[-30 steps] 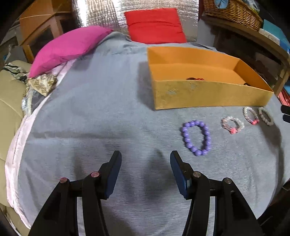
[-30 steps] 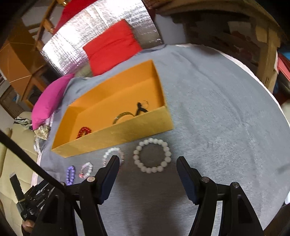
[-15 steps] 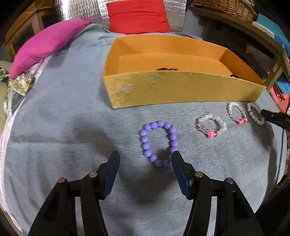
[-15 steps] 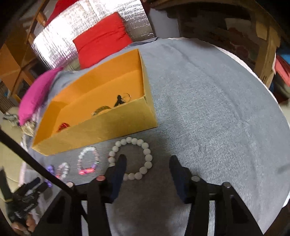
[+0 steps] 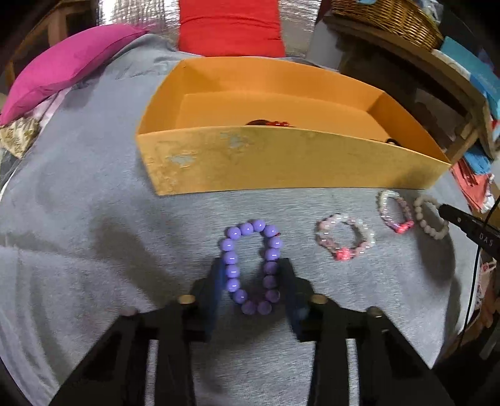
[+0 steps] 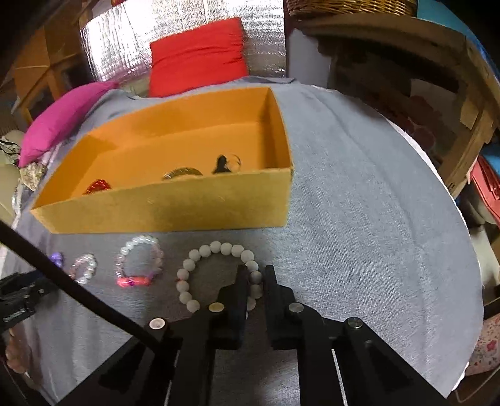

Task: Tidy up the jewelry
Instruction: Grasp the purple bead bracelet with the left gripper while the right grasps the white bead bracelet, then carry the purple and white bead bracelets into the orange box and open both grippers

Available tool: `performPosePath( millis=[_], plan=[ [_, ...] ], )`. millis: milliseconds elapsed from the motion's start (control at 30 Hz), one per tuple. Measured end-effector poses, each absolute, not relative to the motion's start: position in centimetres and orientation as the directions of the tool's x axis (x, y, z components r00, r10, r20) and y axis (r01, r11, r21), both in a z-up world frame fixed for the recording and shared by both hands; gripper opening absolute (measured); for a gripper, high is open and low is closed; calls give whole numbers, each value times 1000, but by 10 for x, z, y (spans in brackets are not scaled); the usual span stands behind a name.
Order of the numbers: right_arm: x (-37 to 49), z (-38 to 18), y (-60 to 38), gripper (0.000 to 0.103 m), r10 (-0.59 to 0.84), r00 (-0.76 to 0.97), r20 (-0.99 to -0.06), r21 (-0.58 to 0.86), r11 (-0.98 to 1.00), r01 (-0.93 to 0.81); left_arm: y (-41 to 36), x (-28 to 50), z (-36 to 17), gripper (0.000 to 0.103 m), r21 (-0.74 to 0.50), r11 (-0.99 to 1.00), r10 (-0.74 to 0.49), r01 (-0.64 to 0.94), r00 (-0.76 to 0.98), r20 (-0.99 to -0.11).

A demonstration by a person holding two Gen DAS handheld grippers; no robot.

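Both grippers closed: L [image 5: 251, 281] squeezing, apparently, purple bracelet [image 5: 250, 268].

Beaded bracelets on grey cloth, four: one purple round-bead bracelet [image 5: 251, 269], one pale pink-and-clear bracelet with pink charm [image 5: 344, 236], one clear-and-lilac bracelet with bright pink charm [image 5: 394, 210], one white matte-bead bracelet [image 6: 218, 274].

Open orange cardboard box [image 6: 175, 206]: one.

Items inside box, three visible: one red beaded piece [image 6: 97, 186], one dark greenish band [image 6: 182, 172], one black-and-clear piece [image 6: 227, 163]; kind of each unclear.

Cushions, two: one magenta cushion [image 5: 67, 62], one red cushion [image 6: 198, 56].

Woven wicker basket [image 5: 387, 18]: one.
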State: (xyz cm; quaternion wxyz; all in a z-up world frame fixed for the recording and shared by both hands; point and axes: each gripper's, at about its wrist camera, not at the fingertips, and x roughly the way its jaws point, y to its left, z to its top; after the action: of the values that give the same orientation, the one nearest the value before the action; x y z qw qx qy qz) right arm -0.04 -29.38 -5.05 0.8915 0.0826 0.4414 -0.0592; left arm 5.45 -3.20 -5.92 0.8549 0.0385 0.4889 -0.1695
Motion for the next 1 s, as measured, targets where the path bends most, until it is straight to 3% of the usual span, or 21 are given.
performPosePath(
  millis=[67, 667, 1000],
  plan=[
    [-3, -44, -293, 10, -13, 621, -784, 113, 980, 163, -34, 53, -59, 20, -101, 934, -262, 344, 464, -846],
    [-23, -1, -287, 11, 190, 705, -683, 328, 942, 64, -20, 28, -23, 19, -124, 911, -336, 392, 534, -776],
    [-28, 20, -274, 11, 262, 746, -612, 392, 920, -1, -29, 29, 13, 19, -168, 888, -417, 429, 595, -687]
  ],
)
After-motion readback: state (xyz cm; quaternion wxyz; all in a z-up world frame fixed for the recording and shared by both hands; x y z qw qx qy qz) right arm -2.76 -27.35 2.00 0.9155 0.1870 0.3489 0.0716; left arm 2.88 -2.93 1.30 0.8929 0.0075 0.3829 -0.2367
